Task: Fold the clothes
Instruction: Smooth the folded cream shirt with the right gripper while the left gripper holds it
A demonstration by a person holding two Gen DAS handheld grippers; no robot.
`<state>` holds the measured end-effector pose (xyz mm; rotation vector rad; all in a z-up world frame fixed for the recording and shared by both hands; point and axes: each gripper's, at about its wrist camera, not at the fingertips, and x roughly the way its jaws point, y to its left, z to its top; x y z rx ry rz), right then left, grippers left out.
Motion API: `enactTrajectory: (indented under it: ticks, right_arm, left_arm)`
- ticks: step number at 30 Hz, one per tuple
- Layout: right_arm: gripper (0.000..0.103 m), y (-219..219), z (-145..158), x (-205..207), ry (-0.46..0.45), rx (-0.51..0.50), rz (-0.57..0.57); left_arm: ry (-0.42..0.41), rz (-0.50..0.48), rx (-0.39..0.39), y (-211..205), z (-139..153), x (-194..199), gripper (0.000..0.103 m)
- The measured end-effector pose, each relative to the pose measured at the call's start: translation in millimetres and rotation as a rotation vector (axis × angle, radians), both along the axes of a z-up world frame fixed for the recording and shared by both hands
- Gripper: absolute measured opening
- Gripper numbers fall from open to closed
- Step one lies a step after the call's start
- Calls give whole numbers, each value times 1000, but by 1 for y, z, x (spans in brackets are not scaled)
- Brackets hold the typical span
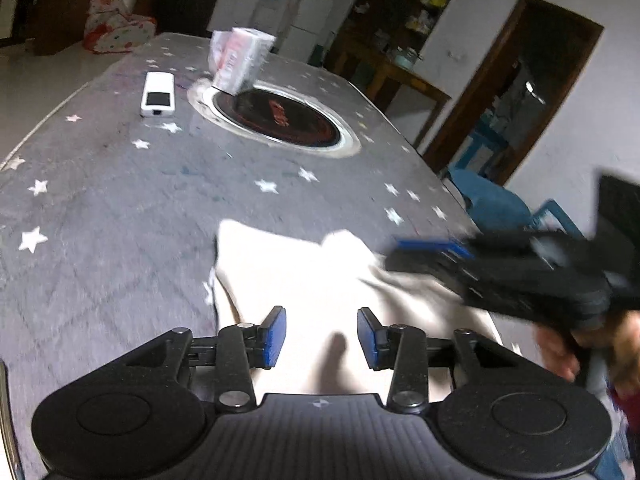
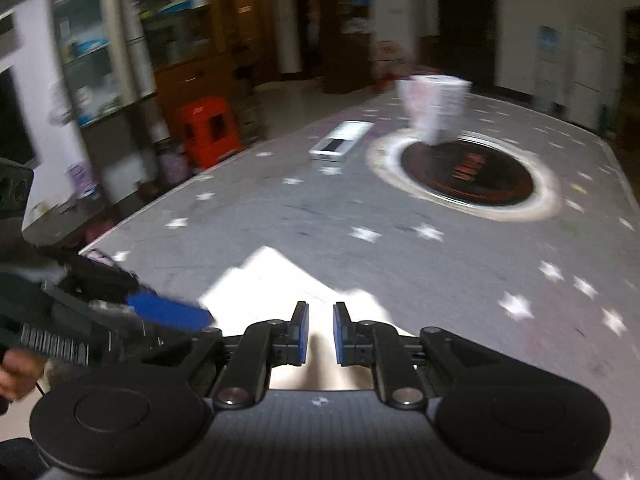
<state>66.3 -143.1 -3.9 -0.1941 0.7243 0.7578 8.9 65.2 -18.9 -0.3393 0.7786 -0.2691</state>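
On the starred worktop (image 1: 120,208), at six o'clock, the pale garment (image 1: 304,280) lies loosely bunched beneath my left tongs (image 1: 321,338), part-open and empty, while my right tongs (image 2: 321,334), narrow and seemingly empty, risk dragging the fold askew.

Both wrist cameras look obliquely down, close, sharing the white cloth (image 1: 304,280) and table (image 1: 120,208)

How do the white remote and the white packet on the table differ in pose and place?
The white remote lies flat on the starred cloth, beside the round black hob. The white packet stands up, tilted, at the hob's far rim. The remote has a dark screen; the packet shows pinkish print. Both are white and lie beyond the cream garment.
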Motion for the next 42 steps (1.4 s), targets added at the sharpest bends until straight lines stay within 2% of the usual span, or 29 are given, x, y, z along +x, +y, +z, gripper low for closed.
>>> enactTrajectory:
  ticks: [3, 8, 10, 16, 19, 24, 29, 32, 36, 39, 42]
  right_arm:
    - [12, -29, -7, -2, -3, -17, -108]
    - [12, -77, -29, 3, 55, 0, -265]
    - [11, -86, -35, 6, 80, 18, -286]
    - [11, -96, -23, 10, 22, 75, -332]
    - [12, -100, -28, 17, 14, 47, -359]
    - [11, -106, -42, 24, 52, 13, -374]
    - [12, -117, -21, 8, 10, 60, -388]
    - [12, -118, -12, -9, 6, 75, -341]
    - [12, -106, -19, -26, 5, 30, -267]
    - [12, -102, -33, -25, 19, -28, -283]
    - [12, -105, -27, -31, 11, -5, -292]
  left_arm:
    - [16, 28, 10, 3, -7, 9, 41]
    - [17, 30, 24, 4, -12, 11, 42]
    - [16, 28, 32, 3, -12, 11, 42]
    - [25, 29, 35, 3, -12, 12, 42]
    - [23, 27, 45, 1, -11, 11, 42]
    - [25, 22, 47, 1, -12, 12, 42]
    - [32, 24, 31, 3, -12, 13, 42]
    - [26, 20, 41, 2, -12, 13, 44]
    - [23, 17, 47, 1, -12, 12, 44]
    - [28, 16, 48, 1, -11, 12, 44]
    - [21, 5, 78, -2, -6, 9, 45]
